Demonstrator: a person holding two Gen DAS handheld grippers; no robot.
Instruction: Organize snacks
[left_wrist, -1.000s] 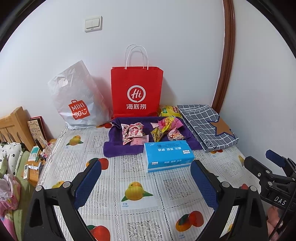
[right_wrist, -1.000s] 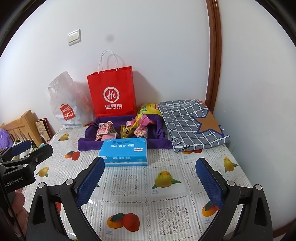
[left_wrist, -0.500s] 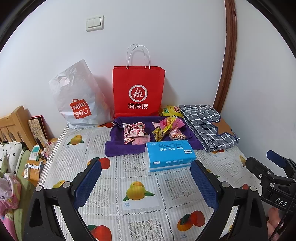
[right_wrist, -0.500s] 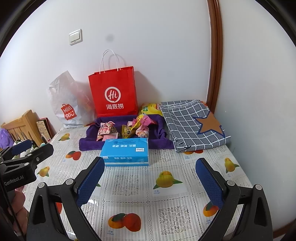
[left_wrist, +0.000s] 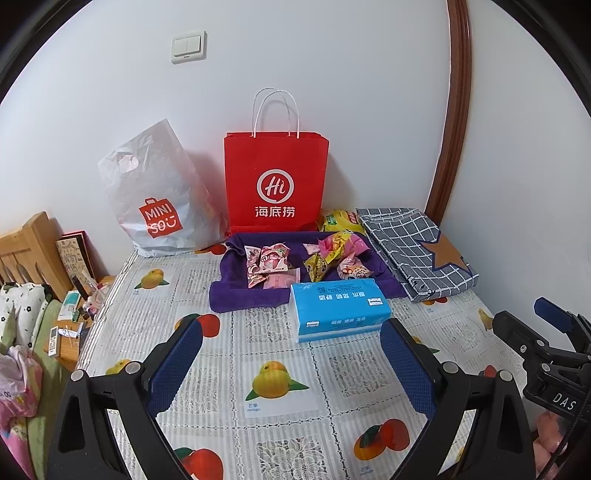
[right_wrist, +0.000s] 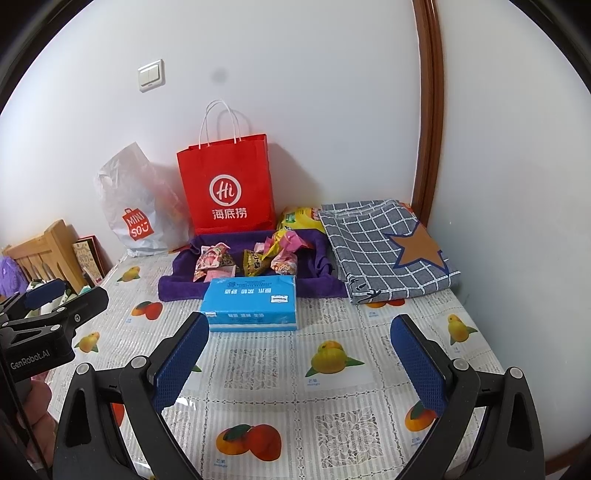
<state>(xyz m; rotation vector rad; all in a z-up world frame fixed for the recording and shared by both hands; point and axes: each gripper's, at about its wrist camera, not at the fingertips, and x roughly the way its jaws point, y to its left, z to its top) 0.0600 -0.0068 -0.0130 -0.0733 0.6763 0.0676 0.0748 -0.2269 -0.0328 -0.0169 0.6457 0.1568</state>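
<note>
I hold left gripper (left_wrist: 291, 363) and right gripper (right_wrist: 299, 360) low over table, both fingers wide apart, empty. Snacks (left_wrist: 306, 260) heaped on purple cloth (left_wrist: 236, 295) at 12 o'clock. Risk: tissue box (left_wrist: 340, 308) blocks approach, gets shoved; crinkly wrappers slip, pile scatters.

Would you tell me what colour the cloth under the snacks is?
Purple cloth; the right wrist view shows it best.
</note>
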